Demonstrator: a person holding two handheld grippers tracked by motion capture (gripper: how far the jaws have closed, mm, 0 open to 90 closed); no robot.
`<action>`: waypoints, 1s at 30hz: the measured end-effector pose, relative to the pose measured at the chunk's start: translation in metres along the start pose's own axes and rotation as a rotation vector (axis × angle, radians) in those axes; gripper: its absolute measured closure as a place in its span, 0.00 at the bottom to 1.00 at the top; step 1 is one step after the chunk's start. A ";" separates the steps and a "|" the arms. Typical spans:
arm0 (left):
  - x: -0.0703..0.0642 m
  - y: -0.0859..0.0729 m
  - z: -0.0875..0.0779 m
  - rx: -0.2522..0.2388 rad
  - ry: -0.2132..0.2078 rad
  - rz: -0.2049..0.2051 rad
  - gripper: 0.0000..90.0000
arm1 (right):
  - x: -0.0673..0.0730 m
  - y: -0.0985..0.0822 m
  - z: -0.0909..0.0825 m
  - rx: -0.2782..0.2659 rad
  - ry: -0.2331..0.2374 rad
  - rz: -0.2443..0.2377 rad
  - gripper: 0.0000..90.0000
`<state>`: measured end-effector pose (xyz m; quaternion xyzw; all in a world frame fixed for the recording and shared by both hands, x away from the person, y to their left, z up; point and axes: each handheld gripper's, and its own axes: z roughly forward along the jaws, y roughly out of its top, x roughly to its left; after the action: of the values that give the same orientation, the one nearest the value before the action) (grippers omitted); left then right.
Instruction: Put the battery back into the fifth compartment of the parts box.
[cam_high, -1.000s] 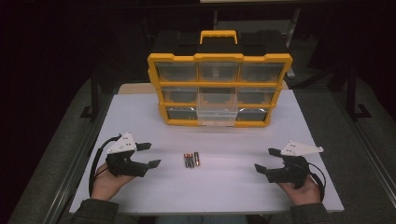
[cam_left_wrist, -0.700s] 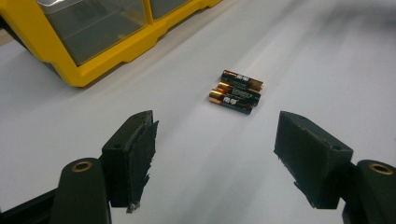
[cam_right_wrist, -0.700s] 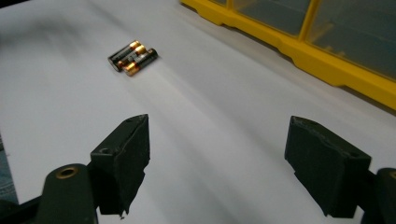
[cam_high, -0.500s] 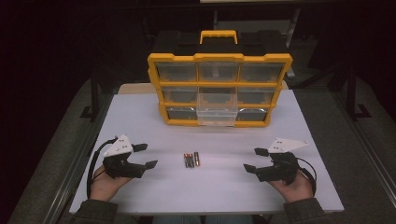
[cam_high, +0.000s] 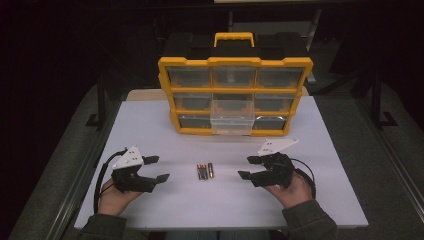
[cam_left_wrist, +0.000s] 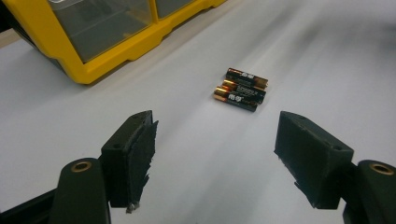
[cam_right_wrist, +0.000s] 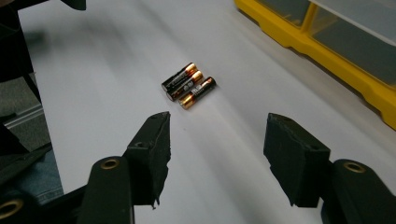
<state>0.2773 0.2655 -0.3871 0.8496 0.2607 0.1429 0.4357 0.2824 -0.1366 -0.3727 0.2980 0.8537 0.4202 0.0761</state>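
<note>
Three batteries (cam_high: 204, 171) are lying side by side, touching, on the white surface (cam_high: 310, 200), midway between the two hands and nearer than the yellow organizer (cam_high: 234, 90).

The main risk, as I judge it, is that they are packed so tightly: jaws coming down on one are likely to be nudging its neighbours, sending the round cells rolling across the smooth surface, or pinching two at once. A grip taken across the ends instead of the sides could also be letting a cell slip out.

The right hand-held gripper (cam_high: 247, 167) is standing just right of the batteries, empty; its jaws have just been closing from wide to partly open, nothing between them, no contact with the cells. The left hand-held gripper (cam_high: 156, 168) is waiting to their left, jaws wide apart, holding and touching nothing.
</note>
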 end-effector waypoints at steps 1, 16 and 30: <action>-0.001 0.000 0.001 0.003 -0.002 0.001 0.32 | 0.002 0.001 0.002 0.007 -0.006 0.008 0.48; -0.002 -0.001 0.002 0.000 -0.012 0.007 0.32 | 0.014 0.027 0.063 0.120 0.002 0.006 0.57; -0.002 -0.002 0.003 0.005 -0.013 0.019 0.32 | 0.018 0.037 0.111 0.202 -0.009 0.030 0.60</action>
<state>0.2766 0.2638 -0.3906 0.8539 0.2505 0.1409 0.4338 0.3259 -0.0345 -0.4129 0.3188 0.8869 0.3316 0.0429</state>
